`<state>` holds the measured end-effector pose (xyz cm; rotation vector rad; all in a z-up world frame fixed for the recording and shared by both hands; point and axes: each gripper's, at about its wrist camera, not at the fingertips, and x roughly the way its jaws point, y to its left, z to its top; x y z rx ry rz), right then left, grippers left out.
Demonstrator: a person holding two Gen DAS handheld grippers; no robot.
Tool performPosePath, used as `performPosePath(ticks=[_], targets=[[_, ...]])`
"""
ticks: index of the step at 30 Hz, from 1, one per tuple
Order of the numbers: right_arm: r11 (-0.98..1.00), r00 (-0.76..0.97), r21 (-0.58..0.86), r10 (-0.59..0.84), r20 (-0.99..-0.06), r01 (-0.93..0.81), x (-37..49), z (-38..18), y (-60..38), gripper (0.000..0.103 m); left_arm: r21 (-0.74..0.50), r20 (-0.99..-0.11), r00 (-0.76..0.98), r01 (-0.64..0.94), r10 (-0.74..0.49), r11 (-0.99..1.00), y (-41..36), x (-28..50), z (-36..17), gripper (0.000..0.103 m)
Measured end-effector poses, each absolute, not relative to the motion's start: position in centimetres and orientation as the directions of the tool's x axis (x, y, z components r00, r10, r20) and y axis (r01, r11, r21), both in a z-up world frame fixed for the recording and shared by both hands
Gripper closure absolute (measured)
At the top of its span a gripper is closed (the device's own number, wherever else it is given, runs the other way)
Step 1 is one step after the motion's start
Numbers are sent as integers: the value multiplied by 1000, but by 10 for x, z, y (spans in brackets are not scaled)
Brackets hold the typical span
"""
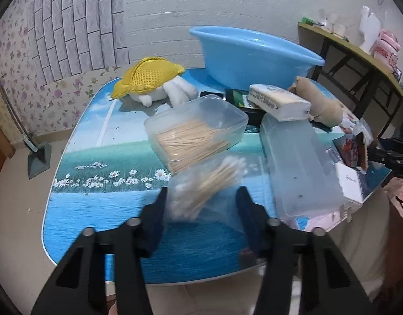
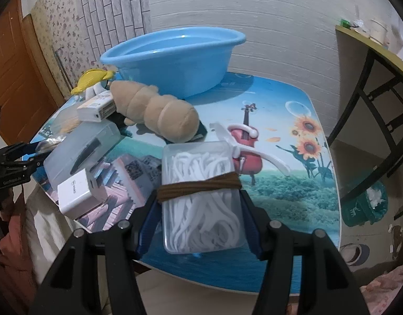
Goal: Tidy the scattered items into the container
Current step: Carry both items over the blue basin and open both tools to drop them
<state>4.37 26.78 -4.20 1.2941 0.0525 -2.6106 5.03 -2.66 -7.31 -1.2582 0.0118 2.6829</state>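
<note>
Right gripper (image 2: 198, 204) clamps the floss-pick box (image 2: 201, 199) lengthwise between its fingers, blue basin (image 2: 172, 60) straight ahead beyond it; left gripper (image 1: 201, 199) straddles the cotton-swab bag (image 1: 204, 189), contact unclear.

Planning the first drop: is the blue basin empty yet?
Cannot tell fully. The blue basin shows only bare inner wall; its bottom is hidden behind the rim in both views.
</note>
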Motion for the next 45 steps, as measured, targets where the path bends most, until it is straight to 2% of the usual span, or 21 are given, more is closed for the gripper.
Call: performPosePath(ticks=[1, 4, 14, 19, 26, 35, 45], targets=[[-973, -587, 67, -186, -788, 219, 44, -41, 267, 46, -76, -755, -635, -164, 164, -984, -28, 52, -71, 68], [-973, -597, 62, -188, -780, 224, 44, -38, 266, 46, -85, -716, -676, -163, 174, -983, -29, 60, -57, 74], [-953, -647, 92, -264, -715, 288, 43, -7, 249, 46, -102, -593, -778, -182, 206, -978, -26, 65, 5, 75], [-936, -671, 87, -306, -676, 340, 32, 14, 231, 46, -74, -598, -790, -117, 138, -990, -18, 45, 19, 75], [-932, -697, 82, -319, -642, 352, 4, 28, 215, 46, -43, -557, -817, -148, 147, -988, 11, 14, 35, 75], [-950, -727, 101, -292, -621, 294, -51, 47, 222, 46, -21, -564, -814, -150, 136, -988, 36, -41, 43, 75], [-951, -689, 121, -292, -663, 286, -99, 38, 217, 46, 1, -645, -754, -158, 120, -987, 48, -91, 32, 75]])
